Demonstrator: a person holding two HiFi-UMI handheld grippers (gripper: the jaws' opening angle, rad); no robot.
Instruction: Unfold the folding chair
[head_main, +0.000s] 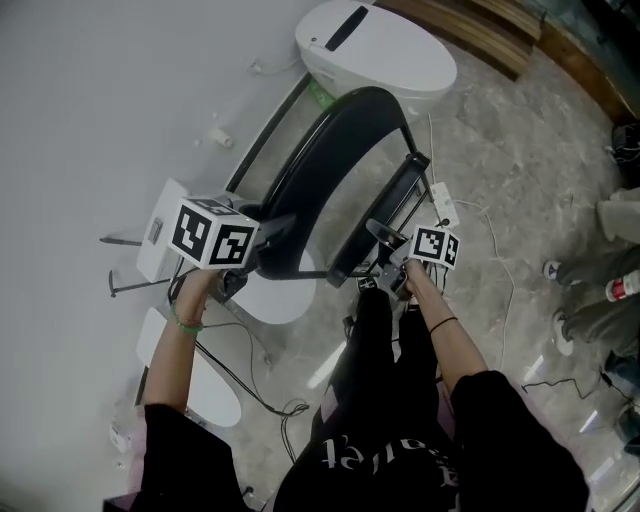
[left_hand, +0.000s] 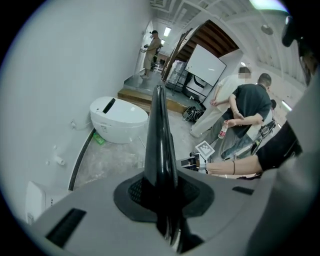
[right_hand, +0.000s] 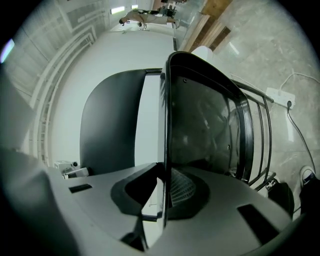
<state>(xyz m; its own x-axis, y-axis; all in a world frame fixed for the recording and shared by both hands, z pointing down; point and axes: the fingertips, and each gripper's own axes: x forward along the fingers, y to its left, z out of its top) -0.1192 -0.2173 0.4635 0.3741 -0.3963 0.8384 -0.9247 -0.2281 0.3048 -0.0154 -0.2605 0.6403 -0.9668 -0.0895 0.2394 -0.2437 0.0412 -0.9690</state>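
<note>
I have the chair (head_main: 330, 170) in both grippers. It stands along the floor's (head_main: 500, 170) edge by the white wall (head_main: 100, 100), just ahead of my operator's legs and close to a white pod (head_main: 375, 50). I cannot tell whether its feet bear on the floor.

The left gripper (head_main: 255, 258) has its jaws clamped on the rim of a glossy black panel, which runs straight up between them in the left gripper view. The right gripper (head_main: 385, 272) has its jaws pinched on the thin edge of the other black panel, with the tube frame just beside it in the right gripper view.

My read is that the chair is folded or nearly so, the panels lying close together.

I expect a stiff thing of some weight, with hard shells on metal tube. Nothing should bend, but the gloss looks slippery under narrow jaws. A thin rim gives little purchase, so I would rather hold deep on the panel edge or on a frame tube. I would keep clear of the hinges, and pull the two halves apart evenly so the frame does not twist or slip free.
</note>
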